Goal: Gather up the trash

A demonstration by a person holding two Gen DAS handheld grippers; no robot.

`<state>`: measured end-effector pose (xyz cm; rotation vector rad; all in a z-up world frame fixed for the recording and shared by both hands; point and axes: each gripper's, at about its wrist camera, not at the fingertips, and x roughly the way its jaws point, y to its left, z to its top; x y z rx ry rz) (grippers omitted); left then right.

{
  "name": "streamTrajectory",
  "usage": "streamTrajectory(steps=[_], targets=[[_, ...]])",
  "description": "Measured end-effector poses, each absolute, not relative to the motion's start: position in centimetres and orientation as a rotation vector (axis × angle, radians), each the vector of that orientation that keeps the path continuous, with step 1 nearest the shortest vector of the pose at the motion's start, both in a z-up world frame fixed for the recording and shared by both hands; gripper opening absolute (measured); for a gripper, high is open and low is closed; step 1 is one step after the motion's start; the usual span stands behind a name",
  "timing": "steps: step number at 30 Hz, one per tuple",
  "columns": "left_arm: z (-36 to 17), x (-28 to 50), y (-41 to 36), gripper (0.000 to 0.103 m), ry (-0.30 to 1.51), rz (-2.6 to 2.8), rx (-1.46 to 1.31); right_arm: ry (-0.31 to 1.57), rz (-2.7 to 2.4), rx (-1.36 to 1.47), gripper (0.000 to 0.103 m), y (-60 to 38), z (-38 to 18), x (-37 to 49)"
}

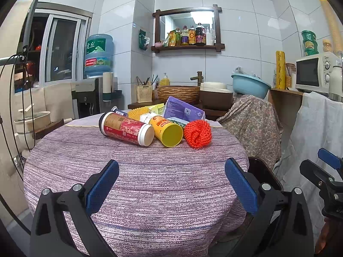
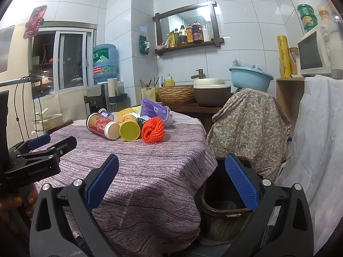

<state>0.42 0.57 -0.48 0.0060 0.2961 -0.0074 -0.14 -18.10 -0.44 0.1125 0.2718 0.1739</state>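
Note:
Trash lies in a heap at the far side of the round table (image 1: 137, 171): a red canister (image 1: 125, 128) on its side, a yellow cup (image 1: 167, 131) on its side, an orange foam net (image 1: 198, 133), a purple packet (image 1: 182, 110) and a yellow foam net (image 1: 139, 112). The same heap shows in the right wrist view, with the canister (image 2: 103, 125), the cup (image 2: 129, 130) and the orange net (image 2: 152, 129). A dark bin (image 2: 223, 205) stands on the floor at the table's right. My left gripper (image 1: 171, 184) is open and empty above the near tablecloth. My right gripper (image 2: 171, 184) is open and empty above the table edge and bin.
A chair draped in paisley cloth (image 2: 250, 124) stands right of the table. A white cloth (image 2: 317, 150) hangs at far right under a microwave (image 1: 313, 75). A counter with a sink basket (image 1: 179, 93), a blue basin (image 1: 250, 84) and a water dispenser (image 1: 97, 53) lies behind.

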Motion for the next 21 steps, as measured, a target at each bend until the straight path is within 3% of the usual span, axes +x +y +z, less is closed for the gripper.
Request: streamTrajectory(steps=[21], targets=[[-0.81, 0.68, 0.95, 0.098, 0.303, -0.006, 0.005, 0.292, 0.176, 0.114, 0.098, -18.28, -1.01, 0.31]])
